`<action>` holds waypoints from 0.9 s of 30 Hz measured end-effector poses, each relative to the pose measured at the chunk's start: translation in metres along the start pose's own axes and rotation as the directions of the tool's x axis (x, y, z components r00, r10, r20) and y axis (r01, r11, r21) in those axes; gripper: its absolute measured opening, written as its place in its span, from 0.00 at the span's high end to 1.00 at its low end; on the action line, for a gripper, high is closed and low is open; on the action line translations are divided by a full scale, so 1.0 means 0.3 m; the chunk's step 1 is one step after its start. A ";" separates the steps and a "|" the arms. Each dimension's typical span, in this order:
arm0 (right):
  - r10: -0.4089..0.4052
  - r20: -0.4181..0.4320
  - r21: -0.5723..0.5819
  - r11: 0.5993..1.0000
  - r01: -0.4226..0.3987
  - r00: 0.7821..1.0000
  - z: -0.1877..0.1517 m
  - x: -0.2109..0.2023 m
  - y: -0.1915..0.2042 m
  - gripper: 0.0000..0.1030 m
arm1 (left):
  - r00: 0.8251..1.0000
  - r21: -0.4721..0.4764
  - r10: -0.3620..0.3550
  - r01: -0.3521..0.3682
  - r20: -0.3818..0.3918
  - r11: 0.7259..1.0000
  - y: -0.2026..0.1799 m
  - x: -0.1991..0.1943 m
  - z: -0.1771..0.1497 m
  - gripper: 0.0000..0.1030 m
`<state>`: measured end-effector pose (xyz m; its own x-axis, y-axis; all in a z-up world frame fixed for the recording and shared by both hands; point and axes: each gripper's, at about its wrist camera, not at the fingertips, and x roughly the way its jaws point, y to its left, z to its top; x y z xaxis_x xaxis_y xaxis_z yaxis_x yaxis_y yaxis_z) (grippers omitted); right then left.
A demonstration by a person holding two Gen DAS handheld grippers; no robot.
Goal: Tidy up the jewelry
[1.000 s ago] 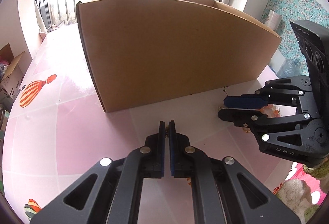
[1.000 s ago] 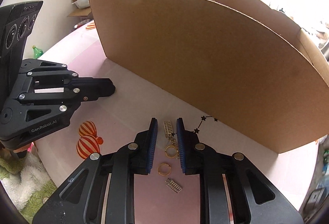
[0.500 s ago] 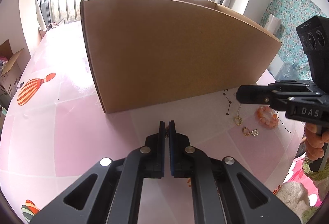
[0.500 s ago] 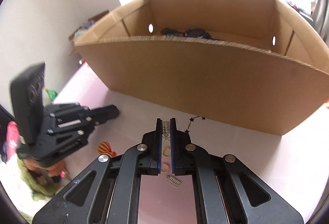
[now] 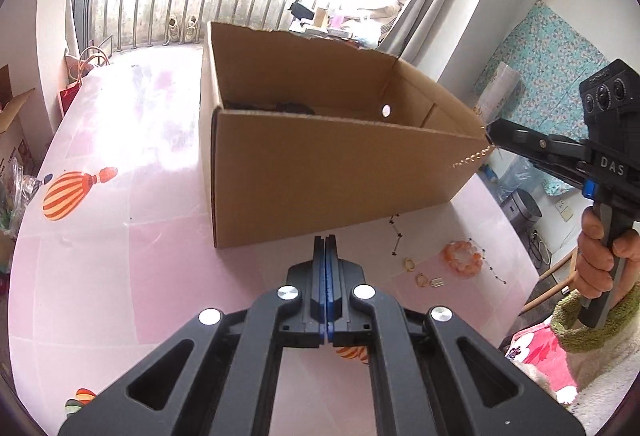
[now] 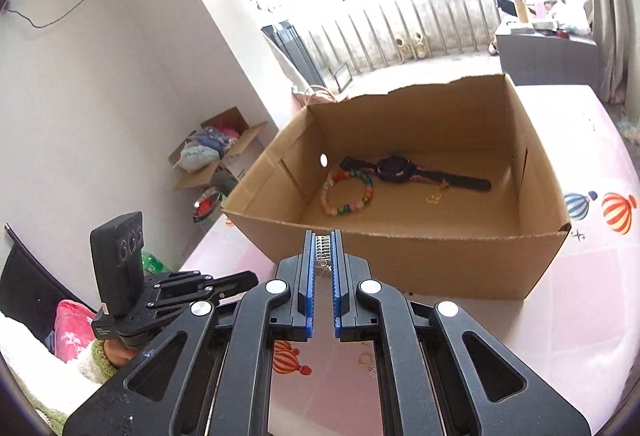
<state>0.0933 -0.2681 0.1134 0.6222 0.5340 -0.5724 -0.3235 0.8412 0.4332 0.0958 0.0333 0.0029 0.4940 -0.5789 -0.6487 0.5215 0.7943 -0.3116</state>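
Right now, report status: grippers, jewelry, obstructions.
Right gripper shut on earring, raised near cardboard box front wall. Left gripper shut, empty. Watch, beaded bracelet already boxed. Nothing blocking.

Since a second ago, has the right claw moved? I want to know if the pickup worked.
Yes. The right claw, shut on a gold earring, rose from the table to the cardboard box rim.
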 end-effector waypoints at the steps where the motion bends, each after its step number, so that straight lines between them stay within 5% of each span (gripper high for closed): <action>1: 0.004 0.017 0.000 1.000 -0.004 1.000 0.017 -0.015 0.001 0.95 | 1.000 0.003 -0.010 0.010 0.009 1.000 -0.007 -0.020 0.013 1.00; 8: 0.025 0.079 -0.011 1.000 -0.025 0.997 0.107 -0.055 -0.012 0.95 | 0.991 0.031 -0.099 0.097 0.094 0.995 -0.054 -0.163 0.120 1.00; 11: 0.019 0.093 -0.022 1.000 -0.016 0.995 0.140 -0.049 -0.019 0.95 | 0.991 0.066 -0.082 0.075 0.105 0.995 -0.080 -0.175 0.162 1.00; 16: 0.041 0.095 -0.038 0.999 -0.038 0.995 0.148 -0.036 -0.018 0.95 | 0.998 0.064 -0.014 0.018 -0.057 0.998 -0.065 -0.069 0.121 0.98; 20: 0.052 0.081 -0.023 0.998 -0.050 0.995 0.145 -0.013 -0.032 0.95 | 0.970 0.136 0.160 -0.136 -0.185 0.981 -0.046 0.061 0.026 0.70; 23: 0.063 0.081 -0.004 0.998 -0.063 0.995 0.145 -0.006 -0.043 0.95 | 0.946 0.166 0.215 -0.177 -0.244 0.970 -0.021 0.141 -0.019 0.70; 27: 0.062 0.081 0.003 0.998 -0.062 0.995 0.145 -0.001 -0.053 0.95 | 0.936 0.155 0.220 -0.183 -0.276 0.971 0.014 0.204 -0.031 0.70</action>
<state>0.1293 -0.2854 0.1369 0.6565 0.5766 -0.4864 -0.3598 0.8060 0.4700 0.1217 0.0029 -0.0447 0.3848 -0.3159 -0.8673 0.5240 0.8483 -0.0765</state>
